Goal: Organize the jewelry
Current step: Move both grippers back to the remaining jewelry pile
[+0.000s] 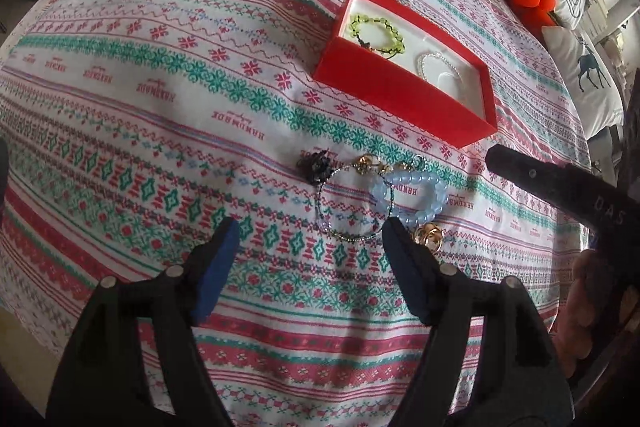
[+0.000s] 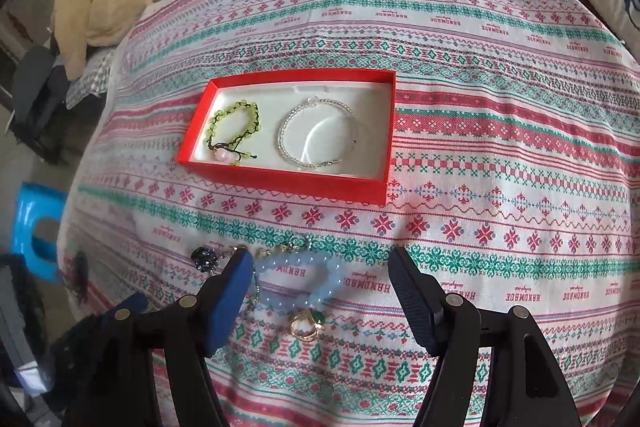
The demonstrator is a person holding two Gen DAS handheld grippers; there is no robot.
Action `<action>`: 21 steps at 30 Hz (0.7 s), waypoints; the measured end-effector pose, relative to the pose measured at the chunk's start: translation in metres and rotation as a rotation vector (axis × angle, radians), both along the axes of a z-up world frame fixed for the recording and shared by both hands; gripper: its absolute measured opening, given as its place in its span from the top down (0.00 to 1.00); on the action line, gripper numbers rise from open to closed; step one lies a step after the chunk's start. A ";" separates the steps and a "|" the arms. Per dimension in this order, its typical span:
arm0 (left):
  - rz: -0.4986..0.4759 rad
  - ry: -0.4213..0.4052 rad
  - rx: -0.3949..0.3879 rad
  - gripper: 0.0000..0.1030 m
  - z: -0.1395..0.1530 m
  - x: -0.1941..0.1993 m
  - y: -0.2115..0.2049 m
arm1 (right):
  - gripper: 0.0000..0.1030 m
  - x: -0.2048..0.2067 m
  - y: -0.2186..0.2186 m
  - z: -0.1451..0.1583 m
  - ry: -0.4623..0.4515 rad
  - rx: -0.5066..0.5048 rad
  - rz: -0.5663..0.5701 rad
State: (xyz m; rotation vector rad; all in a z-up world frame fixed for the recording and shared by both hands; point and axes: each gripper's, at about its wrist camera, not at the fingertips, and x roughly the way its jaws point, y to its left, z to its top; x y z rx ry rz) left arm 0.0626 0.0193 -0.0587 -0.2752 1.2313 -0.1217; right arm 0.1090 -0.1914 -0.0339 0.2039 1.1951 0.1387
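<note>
Blue bead bracelet [image 2: 298, 279] lies between the jaws of my wide right gripper [image 2: 320, 265]; I lower squarely, pinching only its beads, then carry it to the red box [image 2: 288, 181].

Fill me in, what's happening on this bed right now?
A person with two hand-held grippers is sorting jewelry into a red box on a patterned bedspread. A green bead bracelet and a silver bangle already lie inside. The pale blue bead bracelet, a thin beaded strand with a dark charm and gold rings are still loose on the cloth. The left hand-held gripper and right hand-held gripper are both open, holding nothing, above that loose pile.
</note>
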 end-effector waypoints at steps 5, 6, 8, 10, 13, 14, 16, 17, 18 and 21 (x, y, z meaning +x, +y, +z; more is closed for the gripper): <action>0.041 0.048 -0.033 0.26 -0.013 0.006 -0.004 | 0.31 -0.001 -0.008 0.004 0.005 -0.001 -0.023; 0.048 0.054 -0.043 0.26 -0.014 0.008 -0.004 | 0.31 -0.001 -0.010 0.004 0.005 -0.004 -0.027; 0.056 0.060 -0.059 0.26 -0.016 0.011 -0.004 | 0.31 0.000 -0.013 0.001 0.011 -0.013 -0.032; 0.066 0.067 -0.076 0.26 -0.019 0.012 -0.004 | 0.31 0.001 -0.015 -0.004 0.022 -0.026 -0.035; 0.091 0.106 -0.116 0.26 -0.028 0.016 -0.003 | 0.31 0.002 -0.016 -0.012 0.048 -0.044 -0.046; 0.104 0.116 -0.127 0.26 -0.030 0.017 -0.001 | 0.31 0.002 -0.017 -0.014 0.055 -0.050 -0.051; 0.126 0.111 -0.144 0.27 -0.032 0.017 0.002 | 0.31 0.002 -0.018 -0.014 0.057 -0.057 -0.059; 0.123 0.105 -0.141 0.31 -0.032 0.018 0.001 | 0.31 0.002 -0.017 -0.013 0.054 -0.058 -0.057; 0.110 0.097 -0.133 0.35 -0.032 0.019 -0.002 | 0.31 0.002 -0.016 -0.012 0.051 -0.060 -0.052; 0.049 0.099 -0.098 0.61 -0.036 0.026 -0.013 | 0.31 0.003 -0.012 -0.012 0.049 -0.074 -0.041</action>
